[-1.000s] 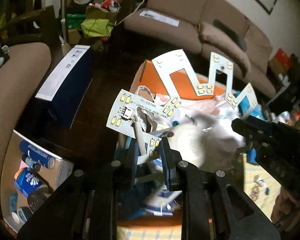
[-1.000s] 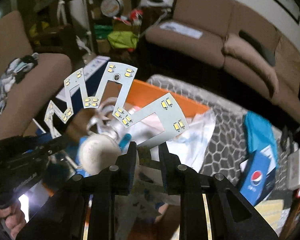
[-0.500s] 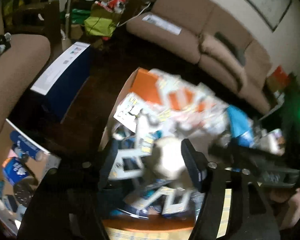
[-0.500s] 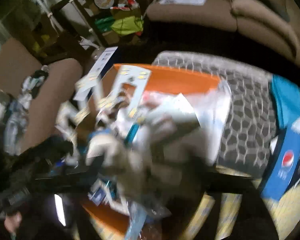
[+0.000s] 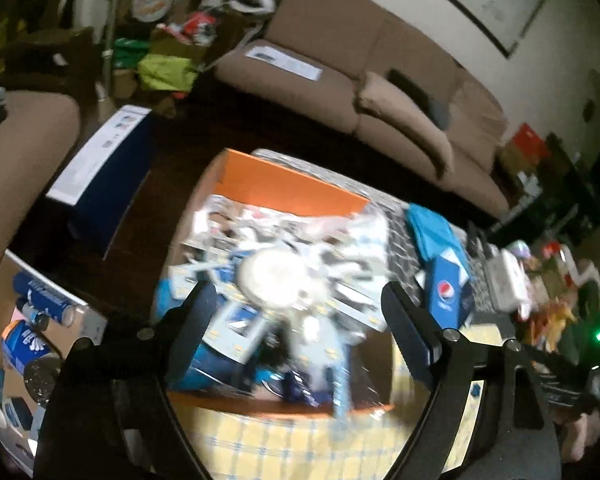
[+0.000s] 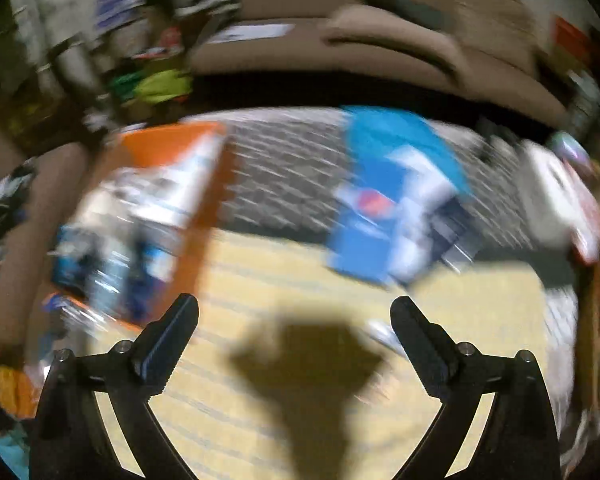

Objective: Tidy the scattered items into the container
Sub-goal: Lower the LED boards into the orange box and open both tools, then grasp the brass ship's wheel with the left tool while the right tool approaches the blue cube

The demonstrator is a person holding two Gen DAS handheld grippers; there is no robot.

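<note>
Both my grippers have let go since a second ago: the left gripper (image 5: 296,312) and right gripper (image 6: 294,320) are spread wide, holding nothing. The LED light board (image 5: 276,280) now lies in the orange box (image 5: 284,184), just past my left fingers; it's too blurry to call its long axis. Right of the box sits a Pepsi carton (image 6: 364,224) on the grey mat (image 6: 284,176), couch (image 5: 340,80) beyond.

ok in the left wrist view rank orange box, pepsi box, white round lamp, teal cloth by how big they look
1. orange box
2. white round lamp
3. pepsi box and teal cloth: look alike, so unranked; blur and distance add doubt.
</note>
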